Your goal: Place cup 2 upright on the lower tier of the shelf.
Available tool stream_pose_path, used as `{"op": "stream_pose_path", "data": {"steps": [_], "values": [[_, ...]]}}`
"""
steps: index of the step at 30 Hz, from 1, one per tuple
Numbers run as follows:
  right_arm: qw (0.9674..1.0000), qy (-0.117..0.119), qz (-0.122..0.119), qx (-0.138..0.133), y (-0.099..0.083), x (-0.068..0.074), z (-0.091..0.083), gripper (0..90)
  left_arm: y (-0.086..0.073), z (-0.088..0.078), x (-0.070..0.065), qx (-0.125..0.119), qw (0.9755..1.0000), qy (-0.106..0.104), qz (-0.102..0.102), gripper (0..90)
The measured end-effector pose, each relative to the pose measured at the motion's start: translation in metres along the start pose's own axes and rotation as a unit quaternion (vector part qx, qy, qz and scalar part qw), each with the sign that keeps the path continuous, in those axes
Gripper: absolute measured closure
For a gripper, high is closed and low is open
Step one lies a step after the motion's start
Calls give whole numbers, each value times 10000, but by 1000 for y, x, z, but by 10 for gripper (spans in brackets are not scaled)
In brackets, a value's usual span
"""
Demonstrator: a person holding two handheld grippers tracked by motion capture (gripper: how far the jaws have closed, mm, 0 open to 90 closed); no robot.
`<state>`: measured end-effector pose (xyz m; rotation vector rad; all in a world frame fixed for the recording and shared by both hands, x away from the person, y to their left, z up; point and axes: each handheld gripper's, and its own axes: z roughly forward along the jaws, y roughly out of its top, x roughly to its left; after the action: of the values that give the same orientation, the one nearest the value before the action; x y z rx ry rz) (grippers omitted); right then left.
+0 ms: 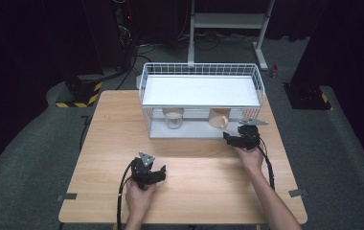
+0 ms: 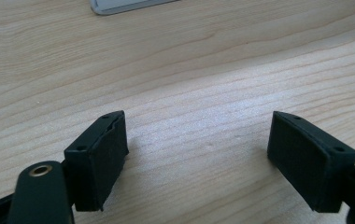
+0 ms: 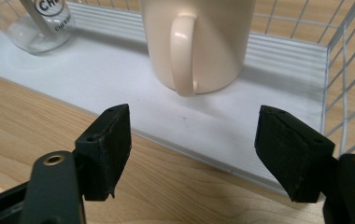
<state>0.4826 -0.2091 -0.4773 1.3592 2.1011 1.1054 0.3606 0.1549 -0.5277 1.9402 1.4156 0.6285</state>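
Cream mug [image 3: 196, 39] stands just beyond the right gripper [image 3: 192, 149] — jaws apart, empty.

A light wooden table [image 1: 108, 143] stands on grey carpet [image 1: 31, 143]. A clear glass jar [image 1: 173, 120] sits at the left of the rack's lower shelf, its printed label partly readable in the right gripper view. Behind the table are a white metal stand [image 1: 228, 21], black-and-yellow striped tape [image 1: 77, 103], and dark cables [image 1: 142, 50] on the floor.
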Motion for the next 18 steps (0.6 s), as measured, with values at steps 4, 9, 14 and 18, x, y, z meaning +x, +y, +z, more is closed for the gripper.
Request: {"op": "stream_pose_path", "data": {"steps": [4, 9, 14, 18], "values": [[10000, 49, -1, -69, -3, 0, -5, 279, 0, 0, 0, 3, 10000, 9, 24, 204], [9999, 107, 26, -123, -4, 0, -11, 279, 0, 0, 0, 3, 10000, 9, 23, 204], [9997, 154, 70, -180, -5, 0, -17, 279, 0, 0, 0, 4, 10000, 6, 28, 205], [9995, 188, 67, -224, -6, 1, -21, 279, 0, 0, 0, 3, 10000, 5, 29, 205]]}}
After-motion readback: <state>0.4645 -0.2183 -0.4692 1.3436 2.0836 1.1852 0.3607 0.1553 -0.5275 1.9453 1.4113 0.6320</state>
